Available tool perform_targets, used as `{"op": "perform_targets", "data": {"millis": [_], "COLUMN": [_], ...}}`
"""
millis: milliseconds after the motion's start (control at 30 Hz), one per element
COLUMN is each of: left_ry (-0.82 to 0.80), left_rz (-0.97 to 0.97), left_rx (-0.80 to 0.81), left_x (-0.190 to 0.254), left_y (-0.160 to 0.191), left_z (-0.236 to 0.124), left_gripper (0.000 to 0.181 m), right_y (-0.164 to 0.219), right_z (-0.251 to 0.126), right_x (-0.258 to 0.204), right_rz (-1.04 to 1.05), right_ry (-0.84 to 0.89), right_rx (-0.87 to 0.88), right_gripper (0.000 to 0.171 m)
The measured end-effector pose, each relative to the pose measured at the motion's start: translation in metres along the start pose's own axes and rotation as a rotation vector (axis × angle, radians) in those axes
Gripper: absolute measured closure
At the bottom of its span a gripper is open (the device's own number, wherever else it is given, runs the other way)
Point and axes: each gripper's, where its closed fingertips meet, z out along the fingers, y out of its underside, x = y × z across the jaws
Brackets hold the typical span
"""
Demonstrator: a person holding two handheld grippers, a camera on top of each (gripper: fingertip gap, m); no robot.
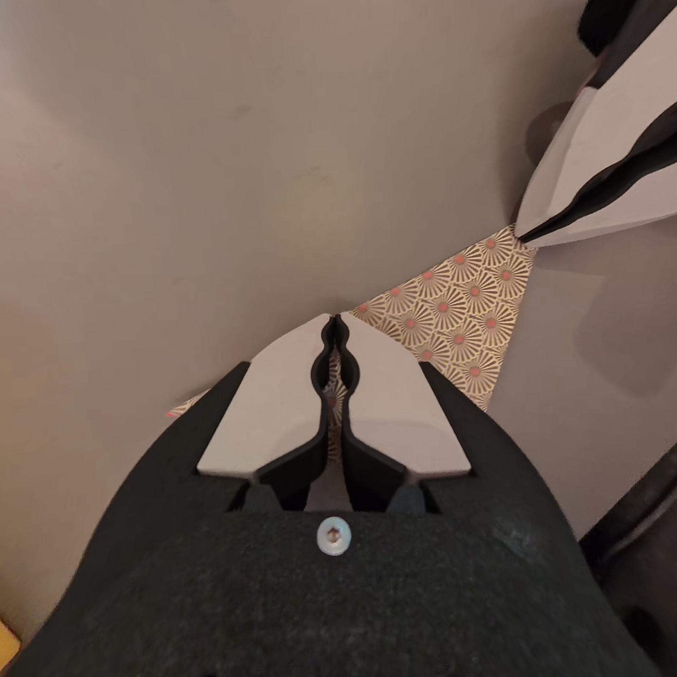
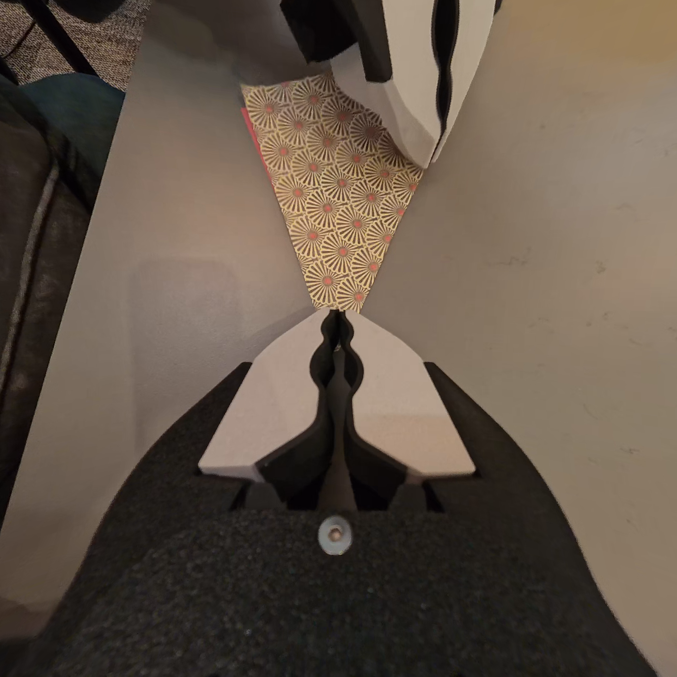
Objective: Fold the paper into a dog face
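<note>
Between the jaws of the left gripper (image 1: 336,318), pressed together, sits a corner of the paper (image 1: 454,318); its fan pattern shows through the gap between the dark pads. At the paper's far corner the right gripper (image 1: 522,236) pinches it with jaws likewise closed. From the right wrist view, the right gripper (image 2: 337,314) nips the narrow tip of the paper (image 2: 340,205), which widens away toward the left gripper (image 2: 429,164) clamped on the opposite corner. So the paper spans the two grippers as a folded triangle, gold and dark fans with red centres, a thin pink edge showing along one side. Whether it touches the bench I cannot tell. Under it lies the pale bench (image 2: 531,256), lightly scuffed. Past the bench's left edge in the right wrist view lies grey carpet (image 2: 66,40).
</note>
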Motion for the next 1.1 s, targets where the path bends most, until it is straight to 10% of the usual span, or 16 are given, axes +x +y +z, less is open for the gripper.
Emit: {"op": "perform_targets", "data": {"millis": [1100], "left_ry": [-0.174], "left_rz": [-0.177], "left_rx": [0.175], "left_x": [-0.070], "left_y": [0.007], "left_z": [-0.039], "left_gripper": [0.181], "right_y": [0.000], "right_z": [0.000], "right_x": [0.000], "right_rz": [0.021], "right_ry": [-0.013], "right_rx": [0.004], "right_gripper": [0.171]}}
